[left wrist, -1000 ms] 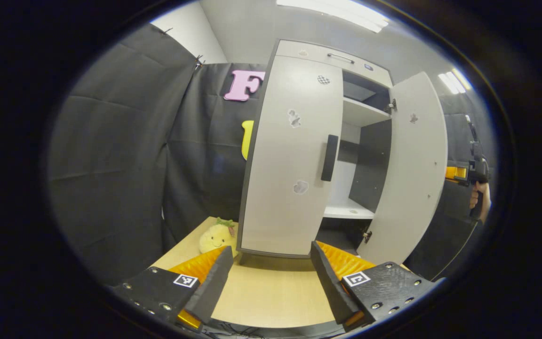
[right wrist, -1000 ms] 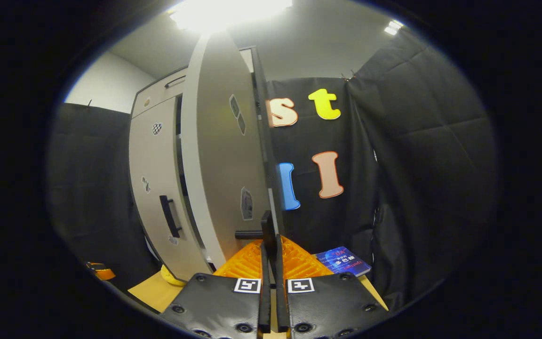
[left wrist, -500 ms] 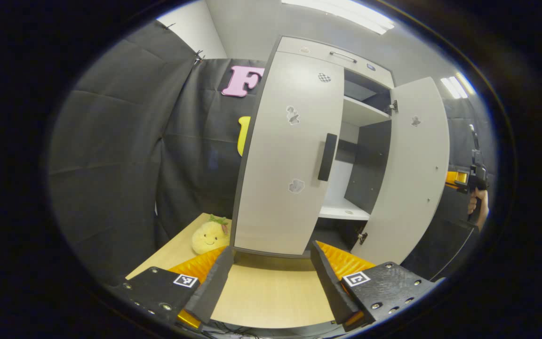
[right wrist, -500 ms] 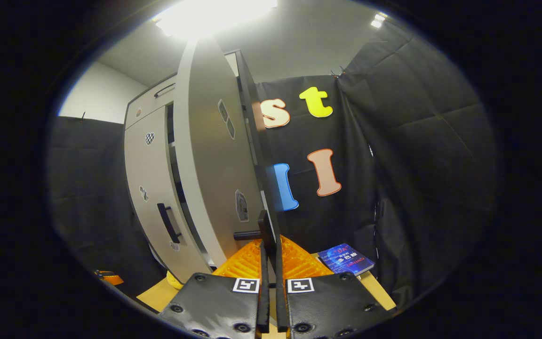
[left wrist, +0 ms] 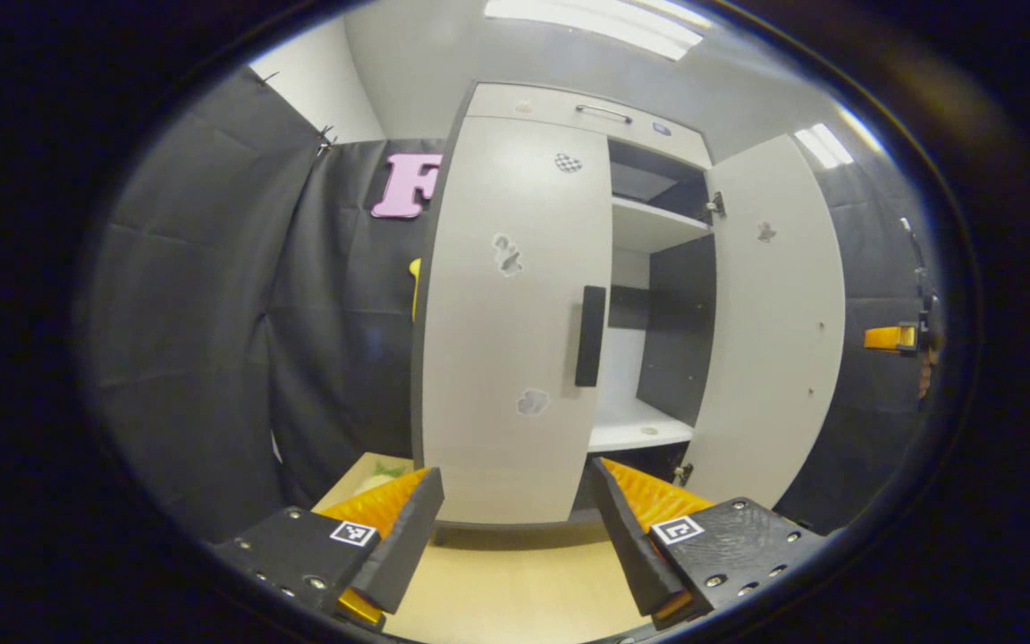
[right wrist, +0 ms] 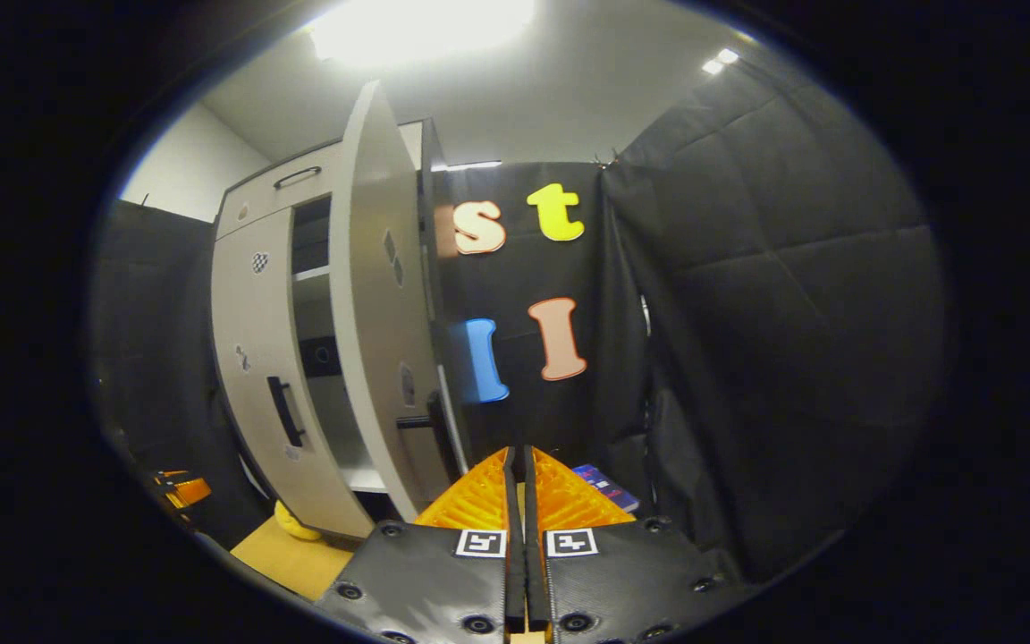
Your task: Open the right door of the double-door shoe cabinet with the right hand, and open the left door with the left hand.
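Standing upright at the back of the wooden surface (left wrist: 515,586), the shoe cabinet (left wrist: 569,295) shows us its right door (left wrist: 770,331) swung wide open, while its left door (left wrist: 515,322) lies flat and closed with its dark handle (left wrist: 590,336) at the inner edge. Through the gap we see pale shelves (left wrist: 636,422), though the dim lower compartment is hard to make out. Small stickers on both doors are too blurred for us to read.

We see the left gripper (left wrist: 515,528) low in front of the left door, its fingers spread wide with nothing between them, well below the handle and apart from it. A yellow plush toy (left wrist: 381,478) is mostly hidden behind the left finger.

In the right gripper view, we see the right gripper (right wrist: 520,523) with its fingers pressed together and nothing between them. The right door (right wrist: 381,313) appears nearly edge-on to its left, and that door's handle (right wrist: 433,422) stands just beyond and left of the fingertips, apart from them. A blue book (right wrist: 603,483) is partly hidden behind the right finger.

In the left gripper view, the right gripper (left wrist: 895,337) shows far off past the open door's edge, cut off by the rim.
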Motion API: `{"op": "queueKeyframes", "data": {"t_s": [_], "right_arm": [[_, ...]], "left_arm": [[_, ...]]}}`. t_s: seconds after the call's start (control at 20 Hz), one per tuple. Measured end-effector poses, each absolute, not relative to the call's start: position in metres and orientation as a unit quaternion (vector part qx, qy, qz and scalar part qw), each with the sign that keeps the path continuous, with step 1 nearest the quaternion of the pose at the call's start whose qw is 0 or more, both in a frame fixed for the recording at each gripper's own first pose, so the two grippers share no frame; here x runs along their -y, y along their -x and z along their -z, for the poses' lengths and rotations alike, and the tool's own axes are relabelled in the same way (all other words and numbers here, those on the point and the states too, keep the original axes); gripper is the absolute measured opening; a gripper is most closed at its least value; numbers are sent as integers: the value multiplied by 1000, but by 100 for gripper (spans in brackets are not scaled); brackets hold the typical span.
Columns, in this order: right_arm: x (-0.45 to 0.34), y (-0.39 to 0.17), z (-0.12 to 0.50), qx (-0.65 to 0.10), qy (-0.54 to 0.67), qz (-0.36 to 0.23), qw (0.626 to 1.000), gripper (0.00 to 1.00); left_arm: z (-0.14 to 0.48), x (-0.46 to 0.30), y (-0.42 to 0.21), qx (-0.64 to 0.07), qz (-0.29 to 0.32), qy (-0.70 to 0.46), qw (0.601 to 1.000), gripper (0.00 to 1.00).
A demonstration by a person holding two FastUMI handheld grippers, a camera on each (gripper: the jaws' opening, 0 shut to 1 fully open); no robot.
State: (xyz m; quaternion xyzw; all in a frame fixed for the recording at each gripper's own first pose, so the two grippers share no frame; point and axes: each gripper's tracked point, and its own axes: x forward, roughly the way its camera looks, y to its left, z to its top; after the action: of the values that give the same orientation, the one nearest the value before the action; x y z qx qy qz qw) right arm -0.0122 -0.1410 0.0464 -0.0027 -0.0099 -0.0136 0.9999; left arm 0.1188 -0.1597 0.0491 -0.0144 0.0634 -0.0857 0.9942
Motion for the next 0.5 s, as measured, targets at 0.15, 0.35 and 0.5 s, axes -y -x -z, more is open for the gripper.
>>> {"op": "queueKeyframes", "data": {"t_s": [0.15, 0.35, 0.5], "right_arm": [[184, 7, -63, 39, 5, 73, 997, 0], [207, -13, -57, 34, -18, 87, 995, 20], [231, -36, -45, 22, -17, 92, 995, 72]], "left_arm": [[-66, 189, -159, -46, 98, 9, 994, 95], [-91, 227, -205, -33, 108, 15, 993, 95], [-108, 239, -236, -22, 96, 26, 995, 95]]}}
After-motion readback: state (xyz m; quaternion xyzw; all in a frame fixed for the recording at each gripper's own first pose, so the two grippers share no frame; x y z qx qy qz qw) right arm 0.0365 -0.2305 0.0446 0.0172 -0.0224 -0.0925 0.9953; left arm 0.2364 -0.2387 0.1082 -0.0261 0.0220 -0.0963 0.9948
